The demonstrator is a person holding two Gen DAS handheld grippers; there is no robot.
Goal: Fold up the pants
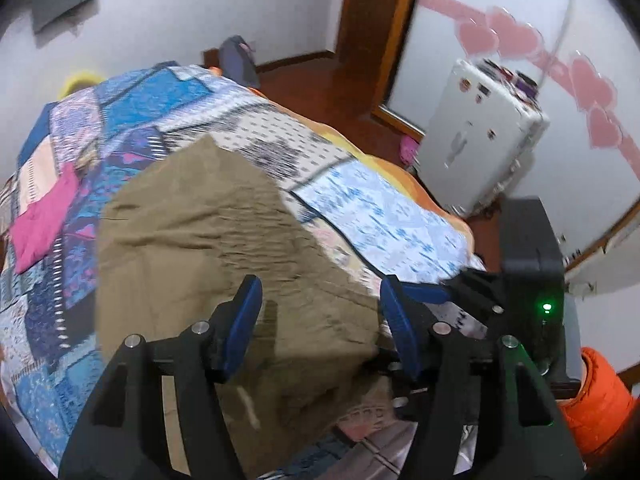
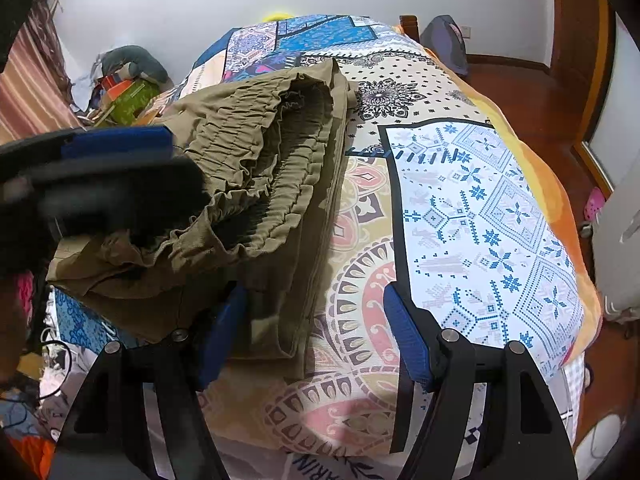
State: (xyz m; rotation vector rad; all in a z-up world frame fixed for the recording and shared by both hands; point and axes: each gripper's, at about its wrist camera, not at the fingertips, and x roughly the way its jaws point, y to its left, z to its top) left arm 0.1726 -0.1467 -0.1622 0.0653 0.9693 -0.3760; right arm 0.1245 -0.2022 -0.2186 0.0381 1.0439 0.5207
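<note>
Olive pants (image 1: 192, 248) with a ruffled elastic waistband (image 2: 264, 152) lie folded on a patchwork quilt (image 2: 480, 208) that covers a bed. My left gripper (image 1: 319, 286) hovers over the pants' near part. Its blue pads are apart, with fabric below them and nothing pinched. In the right wrist view it shows as a blurred black shape (image 2: 112, 176) over the waistband's left end. My right gripper (image 2: 316, 296) stands open at the pants' near right edge, one finger over the cloth and one over bare quilt. Its black body (image 1: 528, 264) shows in the left wrist view.
A pink cloth (image 1: 40, 220) lies on the quilt's left side. A white suitcase (image 1: 480, 140) stands on the wooden floor (image 2: 532, 96) beyond the bed's right edge. Clutter (image 2: 128, 84) is piled by the far left wall. An orange sleeve (image 1: 596, 404) shows at lower right.
</note>
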